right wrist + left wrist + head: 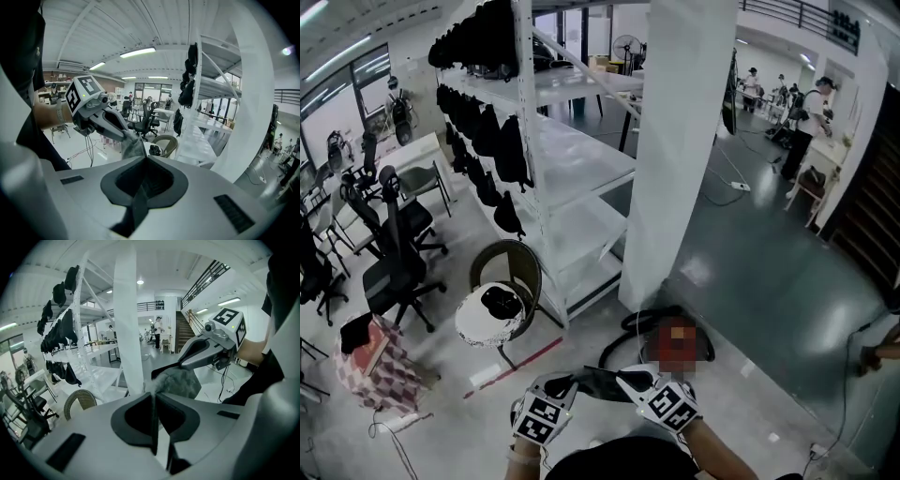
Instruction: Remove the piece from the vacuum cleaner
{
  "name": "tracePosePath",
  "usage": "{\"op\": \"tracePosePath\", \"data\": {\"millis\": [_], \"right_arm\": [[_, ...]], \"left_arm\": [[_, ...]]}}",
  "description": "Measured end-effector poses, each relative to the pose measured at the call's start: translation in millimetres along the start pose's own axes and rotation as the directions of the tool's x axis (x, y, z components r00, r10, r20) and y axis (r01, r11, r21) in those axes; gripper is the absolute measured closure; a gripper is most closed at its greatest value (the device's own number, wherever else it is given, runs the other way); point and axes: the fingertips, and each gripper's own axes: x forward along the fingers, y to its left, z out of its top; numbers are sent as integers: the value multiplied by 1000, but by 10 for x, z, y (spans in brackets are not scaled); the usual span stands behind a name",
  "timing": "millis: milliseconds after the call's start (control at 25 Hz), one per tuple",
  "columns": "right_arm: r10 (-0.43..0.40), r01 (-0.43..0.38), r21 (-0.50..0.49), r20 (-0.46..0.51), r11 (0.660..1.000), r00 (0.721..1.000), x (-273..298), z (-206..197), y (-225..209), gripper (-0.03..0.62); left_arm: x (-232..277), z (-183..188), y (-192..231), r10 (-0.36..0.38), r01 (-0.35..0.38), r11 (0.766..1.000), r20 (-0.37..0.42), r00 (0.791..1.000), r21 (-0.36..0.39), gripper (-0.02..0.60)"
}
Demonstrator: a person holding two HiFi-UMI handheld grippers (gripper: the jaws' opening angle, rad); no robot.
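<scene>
Item 1: piece [600, 382]. A thin, soft-looking part; I read it as dark from the head view and as grey and fuzzy on one face, with a black flat edge, from the gripper views. It is clear of the machine and held up in the air, stretched roughly level between the left gripper [575, 382] and the right gripper [624, 379], each pinching one end.

Item 2: vacuum cleaner [706, 345]. A low, dark body standing on the pale floor at the foot of the white pillar, just beyond the piece. Its black hose [613, 349] curves round its left side. I cannot make out its top.
</scene>
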Motion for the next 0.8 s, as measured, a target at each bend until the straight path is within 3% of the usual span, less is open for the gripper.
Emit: {"op": "tracePosePath", "data": {"millis": [800], "right_arm": [[-30,30,37,12,999,999,-54,-40,140,556]], "left_arm": [[-107,18,-67,-24,24,1000,6,1000,14,541]]}}
